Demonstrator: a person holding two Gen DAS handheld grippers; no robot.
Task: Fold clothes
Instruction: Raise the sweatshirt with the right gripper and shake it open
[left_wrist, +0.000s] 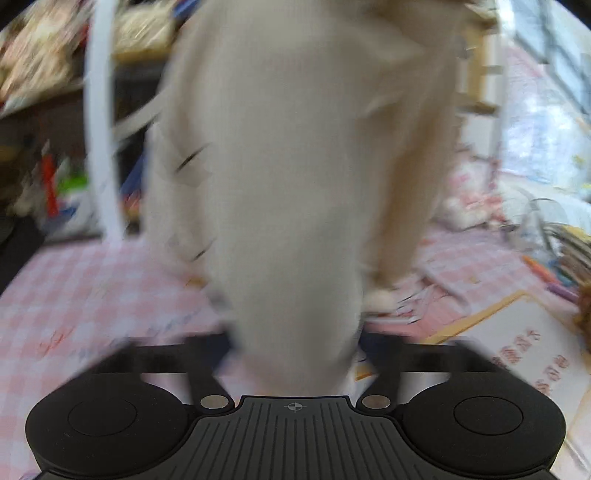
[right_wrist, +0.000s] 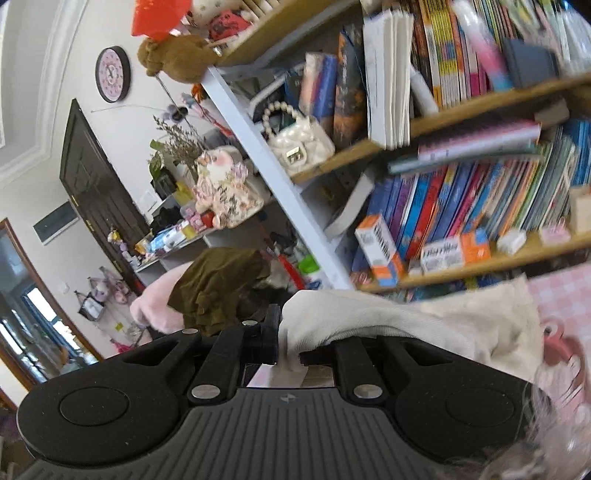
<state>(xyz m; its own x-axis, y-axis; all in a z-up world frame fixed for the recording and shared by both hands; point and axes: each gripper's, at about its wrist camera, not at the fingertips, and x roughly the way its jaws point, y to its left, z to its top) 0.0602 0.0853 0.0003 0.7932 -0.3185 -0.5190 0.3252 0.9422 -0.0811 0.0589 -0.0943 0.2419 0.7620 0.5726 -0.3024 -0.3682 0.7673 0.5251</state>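
Heavily smeared across the left wrist view: cream garment (left_wrist: 295, 166), top cut off by the upper edge. Hiding the left tool (left_wrist: 295, 354) fingertips completely; grip there impossible to read. Blurred too: pink checked bedsheet (left_wrist: 92, 295) and printed box (left_wrist: 532, 354), lettering illegible. Book spines (right_wrist: 480, 206) streaked, titles unreadable.

A pink-and-white checked bedcover (left_wrist: 92, 288) spreads across the near surface. Far right, a tall white-framed bookshelf with wooden boards (right_wrist: 461, 114) is packed with colourful books. On the far left white wall hangs a round dark-rimmed clock (right_wrist: 112, 74) above a dark brown door (right_wrist: 96, 184).
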